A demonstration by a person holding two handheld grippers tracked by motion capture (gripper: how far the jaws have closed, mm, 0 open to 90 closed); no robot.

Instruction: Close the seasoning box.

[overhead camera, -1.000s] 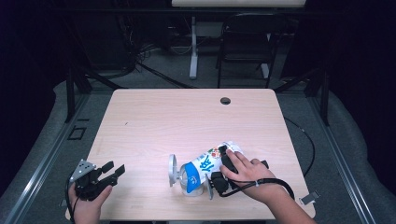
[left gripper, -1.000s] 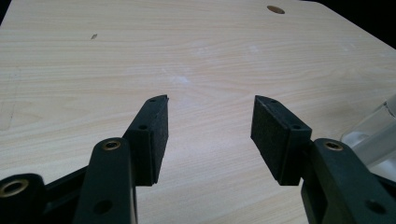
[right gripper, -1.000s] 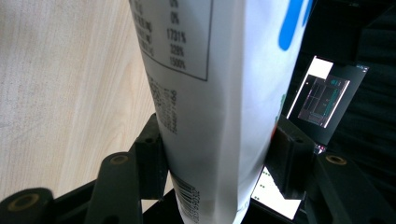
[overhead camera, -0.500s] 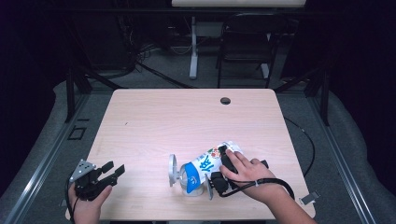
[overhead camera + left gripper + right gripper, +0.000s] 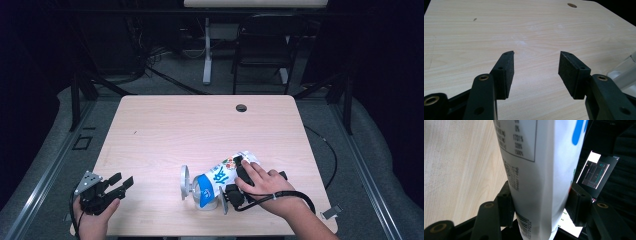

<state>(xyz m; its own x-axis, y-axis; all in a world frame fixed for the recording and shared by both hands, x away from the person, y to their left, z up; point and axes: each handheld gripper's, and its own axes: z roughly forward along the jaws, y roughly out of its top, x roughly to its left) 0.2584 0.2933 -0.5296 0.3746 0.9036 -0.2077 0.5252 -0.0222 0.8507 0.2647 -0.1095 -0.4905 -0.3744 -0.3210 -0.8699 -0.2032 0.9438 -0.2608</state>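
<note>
Right now your right hand-held gripper [image 5: 235,192] is gripping the white pouch [image 5: 220,177]. In the right gripper view, the pouch [image 5: 539,177] sits between the two black jaws, and both pads press on its sides. You can see small print and a barcode on it there.

In the high view, the pouch lies tilted on the surface [image 5: 200,130], down at about 5 o'clock from the middle. It is white with blue marks and a bit of colour near its top end. Its top end points to 2 o'clock and its bottom end points to 8 o'clock. Your right hand [image 5: 265,185] lies over the gripper, just beside the pouch.

A clear jar [image 5: 197,187] lies on its side, touching the low end of the pouch. Its round silver end faces 9 o'clock. You can't tell from here what is inside it.

Your left hand-held gripper [image 5: 122,181] is at about 7 o'clock, near the front left corner, well apart from the pouch. Its jaws stand wide open with nothing between them. In the left gripper view, the gripper [image 5: 536,65] looks over bare wood, and a bit of clear plastic [image 5: 624,72] shows at 3 o'clock.

A small dark hole [image 5: 241,107] sits far back at 1 o'clock.
</note>
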